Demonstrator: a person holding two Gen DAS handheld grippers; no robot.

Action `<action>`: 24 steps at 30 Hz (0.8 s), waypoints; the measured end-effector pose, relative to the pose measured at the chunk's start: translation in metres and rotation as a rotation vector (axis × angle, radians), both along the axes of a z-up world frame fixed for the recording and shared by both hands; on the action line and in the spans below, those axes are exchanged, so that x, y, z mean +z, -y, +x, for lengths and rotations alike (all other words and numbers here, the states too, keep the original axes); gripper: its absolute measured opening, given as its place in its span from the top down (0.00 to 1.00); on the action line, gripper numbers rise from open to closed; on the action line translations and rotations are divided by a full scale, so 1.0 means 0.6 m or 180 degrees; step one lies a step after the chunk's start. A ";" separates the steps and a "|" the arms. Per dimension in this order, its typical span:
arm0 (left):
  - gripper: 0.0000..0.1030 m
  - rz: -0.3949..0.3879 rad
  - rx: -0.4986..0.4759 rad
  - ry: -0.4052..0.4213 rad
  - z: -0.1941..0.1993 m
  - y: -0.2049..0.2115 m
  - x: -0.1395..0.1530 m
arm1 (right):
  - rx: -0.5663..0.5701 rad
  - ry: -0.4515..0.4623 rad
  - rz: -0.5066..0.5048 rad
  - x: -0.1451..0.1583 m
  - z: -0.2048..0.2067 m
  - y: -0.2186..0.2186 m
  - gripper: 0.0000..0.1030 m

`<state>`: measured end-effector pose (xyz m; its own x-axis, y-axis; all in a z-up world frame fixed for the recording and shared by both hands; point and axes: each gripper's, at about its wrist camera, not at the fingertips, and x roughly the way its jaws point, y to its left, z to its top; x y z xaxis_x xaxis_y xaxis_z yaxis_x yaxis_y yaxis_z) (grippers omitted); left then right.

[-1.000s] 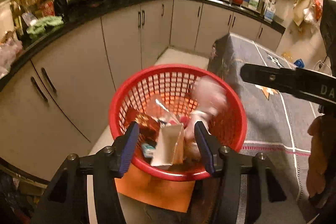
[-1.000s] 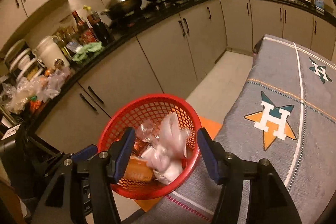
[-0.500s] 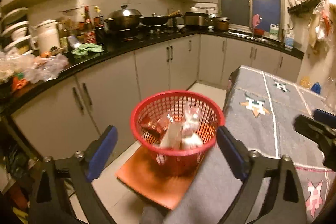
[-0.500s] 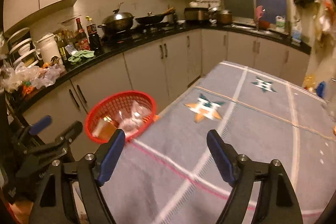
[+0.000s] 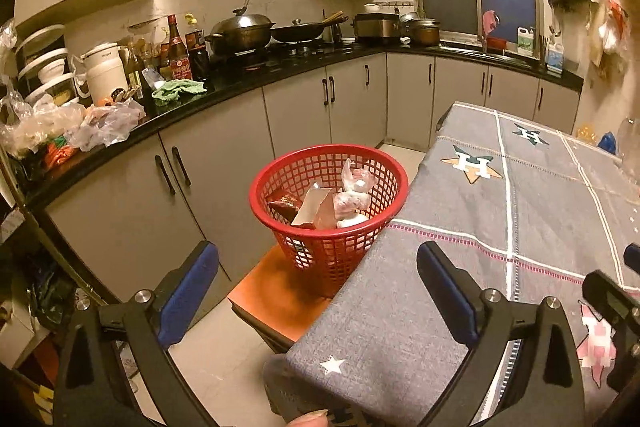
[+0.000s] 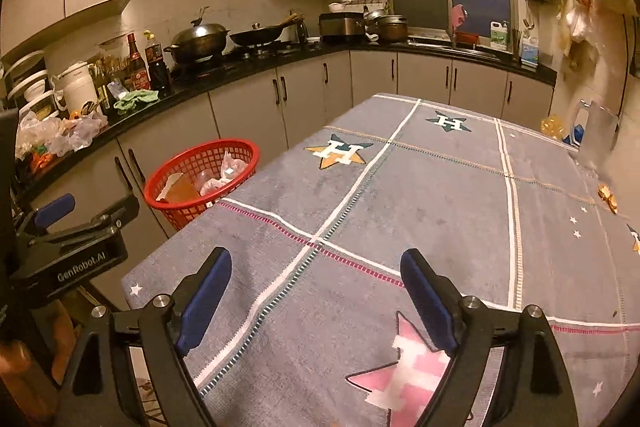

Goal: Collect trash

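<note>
A red mesh basket (image 5: 332, 251) stands on an orange seat (image 5: 280, 287) beside the table. It holds a cardboard carton (image 5: 318, 207), clear plastic bags (image 5: 352, 195) and a dark red wrapper (image 5: 282, 203). My left gripper (image 5: 316, 255) hangs back from the basket at the table's corner, its jaws opening, with nothing between them. My right gripper (image 6: 317, 258) is over the grey tablecloth (image 6: 400, 195), jaws also opening and empty. The basket (image 6: 180, 213) lies far to its left. Small orange scraps (image 6: 608, 197) lie at the table's right edge.
Grey cabinets under a black counter (image 5: 240, 83) crowded with bottles, pans and plastic bags run behind the basket. A clear pitcher (image 6: 596, 131) stands at the table's far right. The left gripper's body (image 6: 86, 211) shows in the right wrist view. A person's fingertip (image 5: 316, 417) shows at the bottom.
Both grippers have pulled back from over the basket and their jaws have spread wide. The carton and the plastic bags now lie in the basket. The right gripper has swung over the table.
</note>
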<state>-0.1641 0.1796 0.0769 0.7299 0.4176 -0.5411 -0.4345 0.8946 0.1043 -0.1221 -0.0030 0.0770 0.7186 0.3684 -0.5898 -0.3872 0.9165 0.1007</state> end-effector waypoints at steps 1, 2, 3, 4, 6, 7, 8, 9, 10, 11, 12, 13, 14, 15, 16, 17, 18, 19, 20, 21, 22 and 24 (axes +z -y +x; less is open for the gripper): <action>0.03 0.0028 -0.0007 -0.0012 0.000 0.002 -0.001 | 0.0001 0.0011 0.0000 0.001 -0.001 -0.001 0.12; 0.03 0.0050 -0.0002 -0.0015 -0.001 0.004 -0.002 | 0.0007 0.0010 -0.0001 0.001 -0.002 -0.001 0.11; 0.03 0.0071 0.0006 -0.0020 -0.002 0.005 -0.003 | 0.0017 0.0006 -0.0006 0.001 -0.002 -0.002 0.11; 0.03 0.0080 0.0000 -0.0027 -0.002 0.006 -0.005 | 0.0020 0.0006 -0.0011 0.001 -0.002 -0.005 0.11; 0.03 0.0075 -0.0005 -0.0036 -0.003 0.005 -0.007 | 0.0029 0.0000 -0.0028 -0.001 -0.003 -0.007 0.11; 0.03 0.0063 -0.0012 -0.0027 -0.003 0.004 -0.008 | 0.0033 -0.0011 -0.0040 -0.002 -0.002 -0.008 0.11; 0.03 0.0050 -0.0028 -0.0020 -0.004 0.003 -0.008 | 0.0035 -0.0015 -0.0048 -0.003 -0.002 -0.009 0.10; 0.03 0.0036 -0.0040 -0.0018 -0.004 0.002 -0.008 | 0.0040 -0.0023 -0.0056 -0.004 -0.001 -0.011 0.10; 0.03 0.0036 -0.0035 -0.0017 -0.004 0.001 -0.008 | 0.0041 -0.0034 -0.0061 -0.005 0.001 -0.013 0.10; 0.03 0.0043 -0.0031 -0.0012 -0.005 0.001 -0.009 | 0.0037 -0.0042 -0.0064 -0.006 0.001 -0.015 0.10; 0.03 0.0048 -0.0033 -0.0007 -0.005 0.000 -0.009 | 0.0039 -0.0051 -0.0068 -0.007 0.002 -0.016 0.10; 0.03 0.0048 -0.0031 -0.0012 -0.005 -0.001 -0.011 | 0.0046 -0.0056 -0.0071 -0.008 0.002 -0.017 0.10; 0.03 0.0042 -0.0027 -0.0017 -0.005 -0.001 -0.011 | 0.0048 -0.0058 -0.0075 -0.008 0.003 -0.020 0.10; 0.03 0.0033 -0.0024 -0.0026 -0.005 -0.003 -0.012 | 0.0050 -0.0062 -0.0079 -0.008 0.003 -0.021 0.10; 0.03 0.0029 -0.0018 -0.0036 -0.004 -0.004 -0.013 | 0.0053 -0.0067 -0.0078 -0.009 0.004 -0.021 0.10; 0.03 0.0030 -0.0005 -0.0044 -0.004 -0.005 -0.014 | 0.0054 -0.0070 -0.0077 -0.009 0.004 -0.022 0.09; 0.03 0.0025 0.0007 -0.0033 -0.005 -0.007 -0.015 | 0.0054 -0.0071 -0.0082 -0.010 0.004 -0.022 0.09; 0.03 0.0018 0.0015 -0.0024 -0.005 -0.009 -0.015 | 0.0053 -0.0073 -0.0094 -0.011 0.004 -0.023 0.09; 0.03 0.0002 0.0014 -0.0020 -0.006 -0.011 -0.015 | 0.0049 -0.0076 -0.0100 -0.011 0.003 -0.024 0.09; 0.03 -0.0018 0.0011 -0.0023 -0.006 -0.012 -0.016 | 0.0047 -0.0079 -0.0101 -0.012 0.002 -0.025 0.09; 0.03 -0.0025 0.0017 -0.0023 -0.006 -0.014 -0.016 | 0.0046 -0.0079 -0.0099 -0.012 0.002 -0.024 0.09; 0.03 -0.0029 0.0023 -0.0024 -0.007 -0.015 -0.016 | 0.0044 -0.0081 -0.0104 -0.012 0.002 -0.024 0.09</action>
<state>-0.1681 0.1887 0.0670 0.7228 0.4180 -0.5503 -0.4402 0.8924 0.0995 -0.1209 0.0116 0.0696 0.6983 0.3583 -0.6197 -0.3975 0.9141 0.0806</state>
